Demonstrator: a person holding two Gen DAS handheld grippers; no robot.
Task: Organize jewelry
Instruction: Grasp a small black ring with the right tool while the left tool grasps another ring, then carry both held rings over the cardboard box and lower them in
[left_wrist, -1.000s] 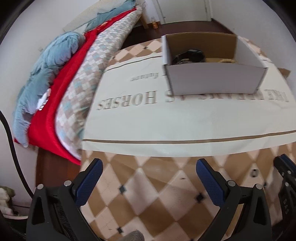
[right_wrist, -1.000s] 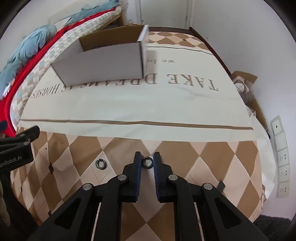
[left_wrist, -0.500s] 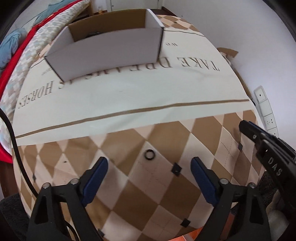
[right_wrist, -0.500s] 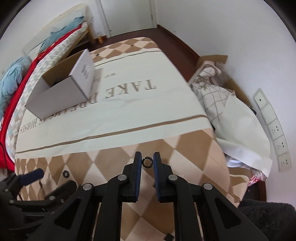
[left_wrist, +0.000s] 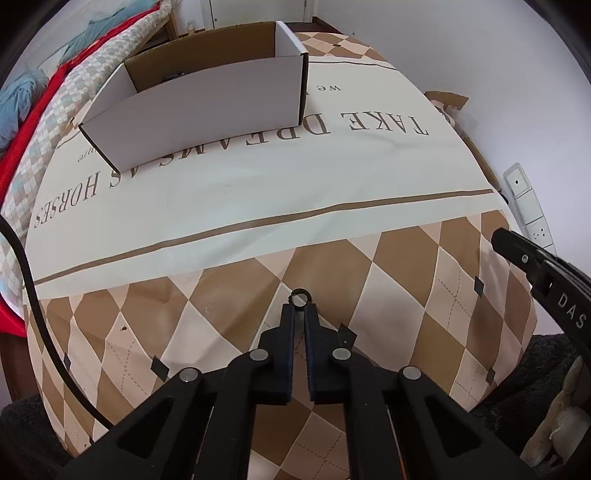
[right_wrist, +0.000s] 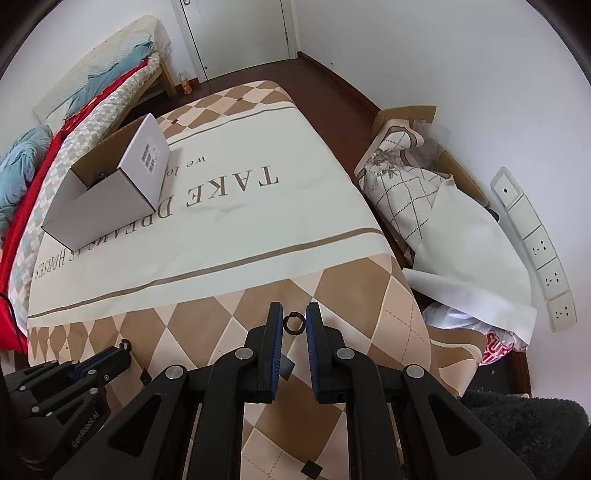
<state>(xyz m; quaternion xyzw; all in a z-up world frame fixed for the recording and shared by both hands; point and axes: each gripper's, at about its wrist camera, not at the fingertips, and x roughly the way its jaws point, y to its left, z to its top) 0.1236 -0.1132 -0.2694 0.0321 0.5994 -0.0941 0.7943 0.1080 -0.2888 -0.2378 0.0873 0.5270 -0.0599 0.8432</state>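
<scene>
My left gripper (left_wrist: 299, 309) is shut on a small dark ring (left_wrist: 299, 297) pinched at its fingertips, just above the checked cloth near the front edge. My right gripper (right_wrist: 294, 320) is shut on a second dark ring (right_wrist: 294, 324), held between its blue pads over the checked cloth. The white cardboard box (left_wrist: 207, 107) stands open at the far left on the cream cloth, with dark items inside; it also shows in the right wrist view (right_wrist: 107, 199). The left gripper shows at the lower left of the right wrist view (right_wrist: 125, 347).
A bed with red and blue bedding (right_wrist: 33, 147) runs along the left. A cardboard box of folded fabric (right_wrist: 410, 155) and white paper (right_wrist: 476, 258) lie right of the table. Wall sockets (right_wrist: 535, 243) are at the right. The table's front edge is close below both grippers.
My left gripper has swung right over the ring on the cloth and closed on it. My right gripper has kept its ring and turned right, lifting higher above the cloth.
</scene>
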